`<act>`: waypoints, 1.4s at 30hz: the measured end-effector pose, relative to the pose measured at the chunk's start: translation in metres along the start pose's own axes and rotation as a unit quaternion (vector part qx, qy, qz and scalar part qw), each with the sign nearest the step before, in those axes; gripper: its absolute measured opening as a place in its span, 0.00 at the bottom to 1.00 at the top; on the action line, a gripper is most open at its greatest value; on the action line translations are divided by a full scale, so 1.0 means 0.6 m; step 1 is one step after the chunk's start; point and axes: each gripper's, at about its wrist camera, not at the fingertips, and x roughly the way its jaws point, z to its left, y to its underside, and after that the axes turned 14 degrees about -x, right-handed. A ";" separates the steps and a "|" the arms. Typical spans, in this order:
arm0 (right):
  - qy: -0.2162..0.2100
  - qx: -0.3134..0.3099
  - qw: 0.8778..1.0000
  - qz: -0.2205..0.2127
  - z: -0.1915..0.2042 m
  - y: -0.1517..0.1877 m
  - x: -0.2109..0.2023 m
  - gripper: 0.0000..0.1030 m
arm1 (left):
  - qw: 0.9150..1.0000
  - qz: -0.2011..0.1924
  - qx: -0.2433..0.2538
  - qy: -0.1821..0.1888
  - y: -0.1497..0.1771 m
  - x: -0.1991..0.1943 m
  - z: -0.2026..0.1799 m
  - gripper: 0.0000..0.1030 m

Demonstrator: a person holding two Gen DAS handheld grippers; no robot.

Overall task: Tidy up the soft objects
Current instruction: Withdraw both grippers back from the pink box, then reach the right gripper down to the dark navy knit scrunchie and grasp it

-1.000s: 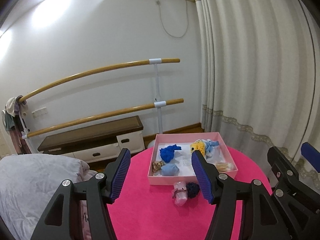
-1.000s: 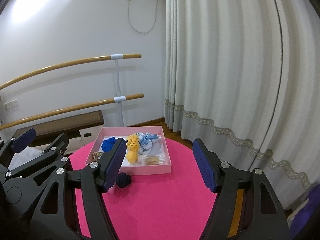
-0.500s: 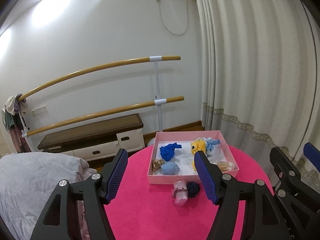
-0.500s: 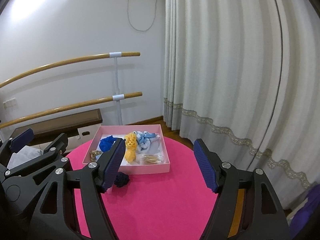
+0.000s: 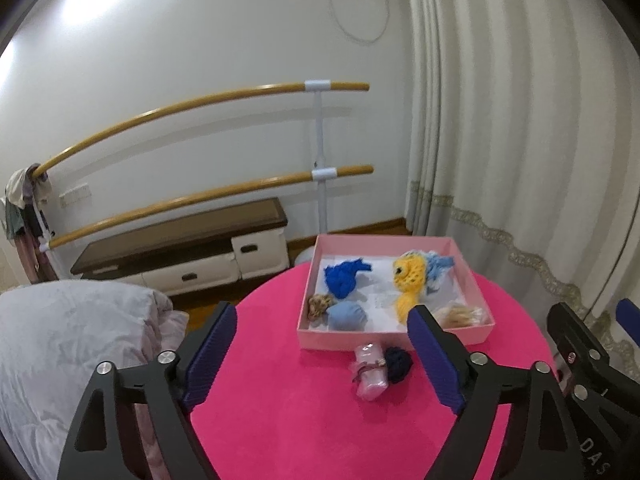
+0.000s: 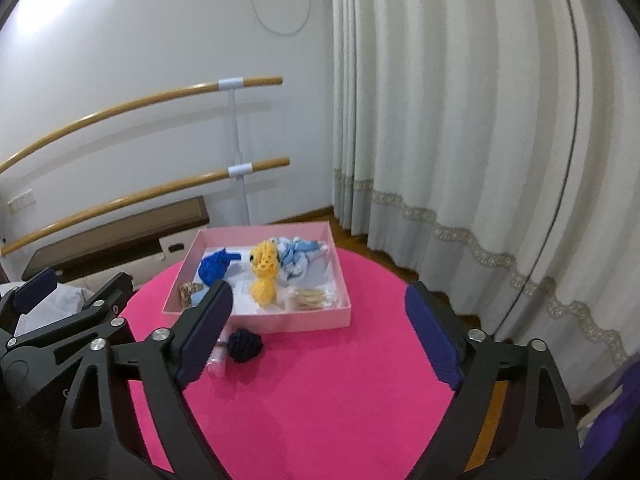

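Curtain (image 6: 460, 140) beside pink box (image 5: 400, 334), navy knot (image 5: 398, 364), pink pouch (image 5: 372, 376) touching

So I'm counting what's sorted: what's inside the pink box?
Inside the shallow pink cardboard box: royal-blue yarn bundle, yellow crocheted toy, light-blue cloth, pale-blue ball, tan scrunchie, bagged beige item. Anything underneath is hidden.

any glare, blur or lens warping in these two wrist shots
Left wrist view: a blown-out glare patch on the white wall at upper left, and the wooden barre rails bow from fisheye distortion. Right wrist view: similar wall glare, curved cream curtain folds, and a slightly soft pink cardboard box. Both views: dark vignette in the corners.
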 end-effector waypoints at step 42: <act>-0.144 0.002 0.958 0.247 0.117 0.100 0.379 0.96 | 0.971 0.227 -0.038 -0.057 0.019 0.396 0.107 1.00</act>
